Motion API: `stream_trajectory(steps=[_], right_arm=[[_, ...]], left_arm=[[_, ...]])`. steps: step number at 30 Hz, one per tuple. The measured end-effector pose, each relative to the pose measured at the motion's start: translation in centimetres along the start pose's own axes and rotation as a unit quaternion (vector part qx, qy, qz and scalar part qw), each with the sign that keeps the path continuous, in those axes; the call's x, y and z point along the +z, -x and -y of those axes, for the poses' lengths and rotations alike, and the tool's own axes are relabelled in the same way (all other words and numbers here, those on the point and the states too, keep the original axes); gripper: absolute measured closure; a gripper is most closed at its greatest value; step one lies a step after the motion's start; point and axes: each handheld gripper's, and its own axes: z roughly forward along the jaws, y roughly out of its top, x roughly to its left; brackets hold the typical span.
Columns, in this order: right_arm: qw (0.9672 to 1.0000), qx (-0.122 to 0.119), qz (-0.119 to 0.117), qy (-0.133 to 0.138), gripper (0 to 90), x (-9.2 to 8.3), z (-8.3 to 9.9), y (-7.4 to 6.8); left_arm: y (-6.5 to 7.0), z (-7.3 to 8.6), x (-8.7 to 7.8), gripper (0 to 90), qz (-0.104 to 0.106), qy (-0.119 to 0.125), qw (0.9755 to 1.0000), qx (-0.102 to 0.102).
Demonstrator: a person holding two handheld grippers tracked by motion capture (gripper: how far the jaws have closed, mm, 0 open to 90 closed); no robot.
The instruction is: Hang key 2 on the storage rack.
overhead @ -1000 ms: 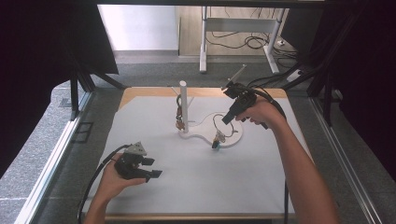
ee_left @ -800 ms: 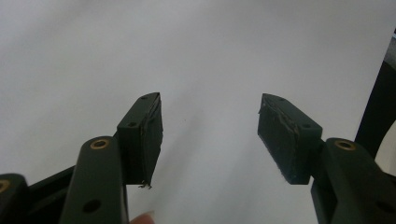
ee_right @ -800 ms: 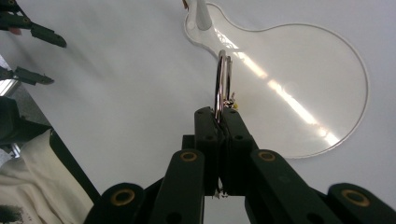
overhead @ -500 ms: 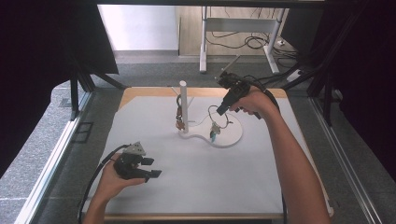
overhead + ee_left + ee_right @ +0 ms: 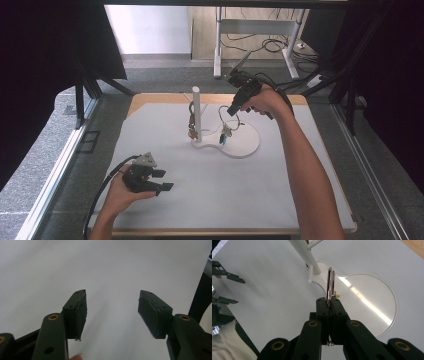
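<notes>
- The right gripper [image 5: 231, 111] has its jaws closed on a metal key ring [image 5: 330, 282], and small keys [image 5: 225, 135] hang under it.
- The ring is in the air above the white stand base [image 5: 245, 142], near the white post [image 5: 196, 112].
- The left gripper [image 5: 162, 180] rests low over the white mat [image 5: 210, 190], its jaws wide apart with nothing between them.

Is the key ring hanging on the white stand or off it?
Off: the right claw grips the key ring, lifted beside the white stand.
</notes>
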Motion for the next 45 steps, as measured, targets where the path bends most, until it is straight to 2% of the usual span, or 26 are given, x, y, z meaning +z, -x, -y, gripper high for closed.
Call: stream_trajectory(steps=[4, 9, 13, 36, 45], right_arm=[[1.0, 0.003, -0.002, 0.004, 87.1, 0.3, -0.4, 0.3], [1.0, 0.005, 0.001, -0.003, 87.1, 1.2, -1.0, 1.0], [1.0, 0.001, 0.001, -0.007, 87.1, 1.6, -1.5, 0.9], [0.9999, 0.002, 0.012, -0.011, 87.1, 2.3, -4.3, 1.5], [0.9999, -0.003, 0.016, -0.001, 87.1, 2.7, -5.6, 1.6]], left_arm=[[0.0, 0.0, 0.0, 40.7, 0.001, 0.002, 1.0, 0.001], [0.0, 0.0, 0.0, 40.6, 0.001, 0.001, 1.0, 0.002], [0.0, 0.0, 0.1, 40.6, 0.002, 0.001, 1.0, 0.003], [0.0, 0.1, -0.1, 40.5, 0.004, 0.002, 1.0, 0.008], [0.0, 0.1, -0.2, 40.5, 0.006, 0.0, 0.9999, 0.012]])
